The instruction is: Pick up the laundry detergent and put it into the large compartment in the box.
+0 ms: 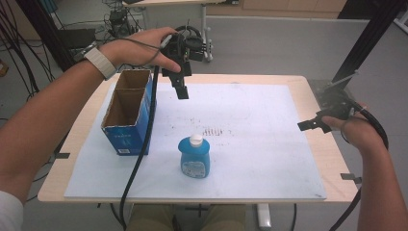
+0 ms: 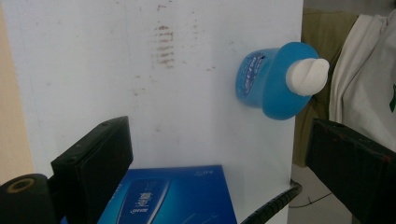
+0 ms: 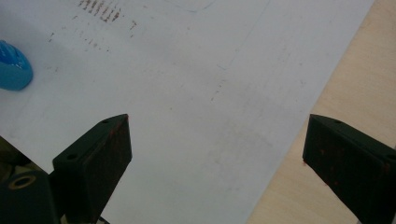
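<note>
1. The blue cardboard box [image 1: 128,115] stands open at the top on the left part of the white mat [image 1: 250,159]. A wall inside divides it into two compartments, one near and one far. The near compartment shows bare brown cardboard; I cannot see the bottom of the far one well.
2. The blue bottle [image 1: 195,157] with a white cap [image 1: 195,140] stands upright on the mat, to the right of the box and nearer to the person, clearly apart from the box. Its cap is on.
3. The left gripper [image 1: 179,82] is held in the air over the far side of the table, just beyond the far right corner of the box. In the left gripper view its jaws are wide apart and hold nothing; the bottle [image 2: 271,81] and the blue side of the box [image 2: 173,196] are seen past them.
4. The right gripper [image 1: 312,125] is at the right edge of the mat, well apart from the bottle. Its jaws are also wide apart with nothing between them; in the right gripper view, below them lie the mat [image 3: 187,93] and the bare wooden table [image 3: 355,84].
5. The cable [image 1: 144,144] of the left gripper hangs down along the right side of the box and goes over the near edge of the table.
6. The mat covers most of the wooden table [image 1: 86,125], leaving a wooden border on the left, the right and the far side. Between the bottle and the right gripper the mat is free, with only some brown marks [image 1: 216,131] just behind the bottle.
</note>
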`<state>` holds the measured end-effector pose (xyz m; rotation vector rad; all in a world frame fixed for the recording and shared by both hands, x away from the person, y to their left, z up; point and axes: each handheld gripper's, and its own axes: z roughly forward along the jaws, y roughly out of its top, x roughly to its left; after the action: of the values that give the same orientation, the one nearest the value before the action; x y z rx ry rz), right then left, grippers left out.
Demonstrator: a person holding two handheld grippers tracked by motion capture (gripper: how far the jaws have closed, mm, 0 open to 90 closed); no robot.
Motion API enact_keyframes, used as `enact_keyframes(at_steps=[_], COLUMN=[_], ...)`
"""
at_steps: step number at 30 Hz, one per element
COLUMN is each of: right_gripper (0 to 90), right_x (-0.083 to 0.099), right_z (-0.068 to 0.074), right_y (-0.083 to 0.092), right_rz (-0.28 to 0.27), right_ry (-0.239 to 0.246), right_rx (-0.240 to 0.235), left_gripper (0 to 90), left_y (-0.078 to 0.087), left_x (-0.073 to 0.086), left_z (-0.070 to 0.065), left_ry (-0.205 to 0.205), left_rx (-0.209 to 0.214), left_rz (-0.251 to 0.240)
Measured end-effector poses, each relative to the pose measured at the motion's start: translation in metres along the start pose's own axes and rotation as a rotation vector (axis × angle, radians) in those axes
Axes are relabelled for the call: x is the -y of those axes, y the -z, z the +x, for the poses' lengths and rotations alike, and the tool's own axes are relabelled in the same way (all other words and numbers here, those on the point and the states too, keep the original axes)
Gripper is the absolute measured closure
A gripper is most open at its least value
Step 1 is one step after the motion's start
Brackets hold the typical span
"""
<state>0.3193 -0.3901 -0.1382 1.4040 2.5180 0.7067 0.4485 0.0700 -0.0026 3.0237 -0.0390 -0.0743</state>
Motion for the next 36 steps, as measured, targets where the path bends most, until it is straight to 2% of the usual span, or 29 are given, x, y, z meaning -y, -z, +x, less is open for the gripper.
enact_keyframes(at_steps=[11, 19, 24, 27, 36], right_gripper=[7.9, 7.9, 7.9, 7.9, 8.0], right_x=[0.001, 0.003, 0.004, 0.004, 0.002], right_z=[0.001, 0.001, 0.001, 0.002, 0.005], right_y=[0.002, 0.002, 0.003, 0.002, 0.002], right_rz=[0.0, 0.003, -0.001, 0.002, 0.001], right_ry=[-0.003, -0.01, -0.009, -0.009, -0.006], right_rx=[0.002, 0.003, 0.003, 0.001, 0.002], left_gripper=[7.9, 6.5, 6.5, 6.4, 5.2], left_y=[0.003, 0.005, 0.001, -0.004, -0.012], left_x=[-0.001, 0.0, 0.0, -0.002, -0.005], left_z=[-0.005, -0.014, -0.018, -0.022, -0.034], left_ry=[-0.022, -0.081, -0.117, -0.153, -0.183], left_rx=[0.003, 0.015, 0.022, 0.03, 0.031], left_rz=[0.001, -0.014, -0.014, 0.0, 0.011])
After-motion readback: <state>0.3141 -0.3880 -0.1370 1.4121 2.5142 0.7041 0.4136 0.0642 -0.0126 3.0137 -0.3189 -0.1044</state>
